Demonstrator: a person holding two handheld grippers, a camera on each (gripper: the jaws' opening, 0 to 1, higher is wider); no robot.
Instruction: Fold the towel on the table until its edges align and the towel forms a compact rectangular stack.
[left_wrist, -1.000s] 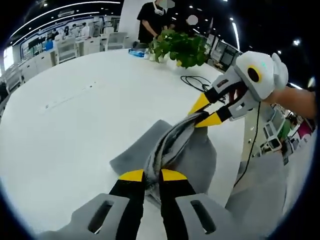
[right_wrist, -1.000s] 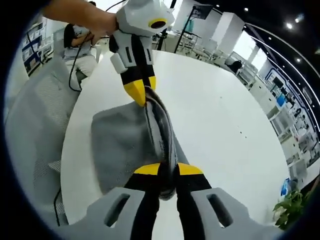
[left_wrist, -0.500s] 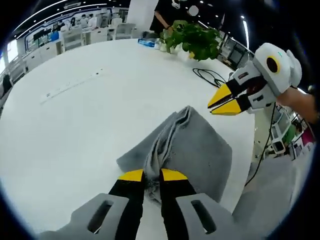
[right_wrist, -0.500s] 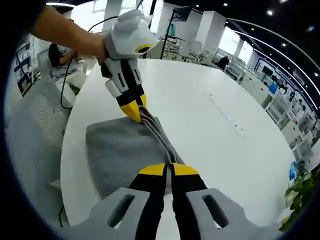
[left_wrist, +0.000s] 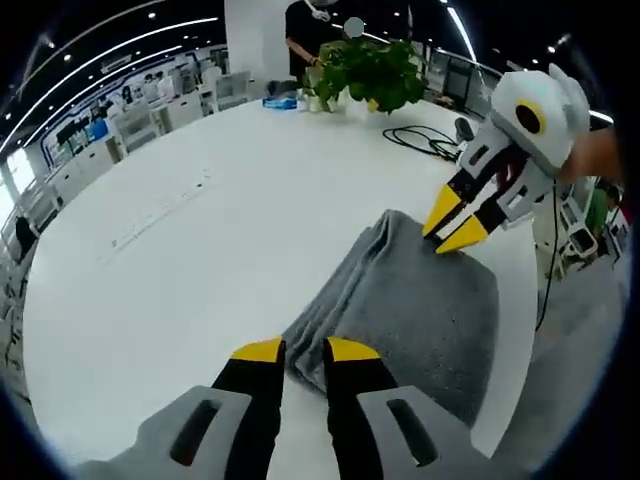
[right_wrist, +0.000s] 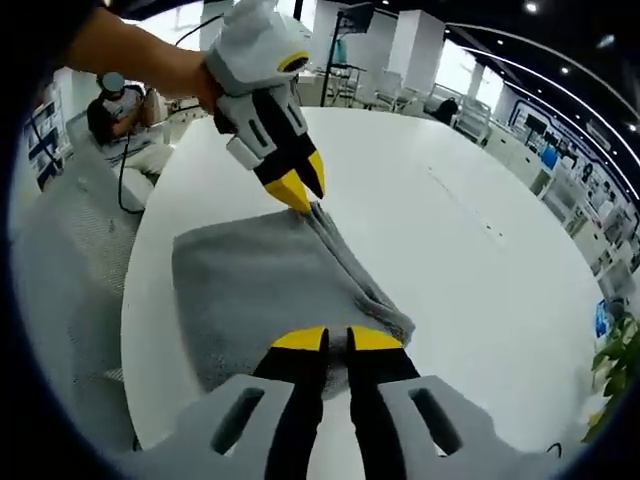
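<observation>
A grey towel (left_wrist: 420, 310) lies folded on the white round tabletop (left_wrist: 180, 250), close to the edge nearest the person, with a thick rolled fold running along one side and the flat layers spread toward the tabletop's rim. In the left gripper view the left gripper (left_wrist: 304, 349) sits just in front of the near end of that fold, its yellow-tipped fingers (left_wrist: 258, 351) slightly parted and holding nothing; the towel's corner lies beyond the gap. The right gripper (left_wrist: 452, 222) comes in from the right, held by a hand, its tips spread a little and resting at or just above the far end of the fold; contact is hard to judge. In the right gripper view the towel (right_wrist: 260, 300) shows as a neat rectangle with the bunched edge on its right, the right gripper (right_wrist: 325, 338) with a narrow gap between its fingers over the near corner, and the left gripper (right_wrist: 300, 185) hovering at the far corner. A potted plant (left_wrist: 365, 72) and a black cable (left_wrist: 425, 140) sit at the far side of the tabletop
</observation>
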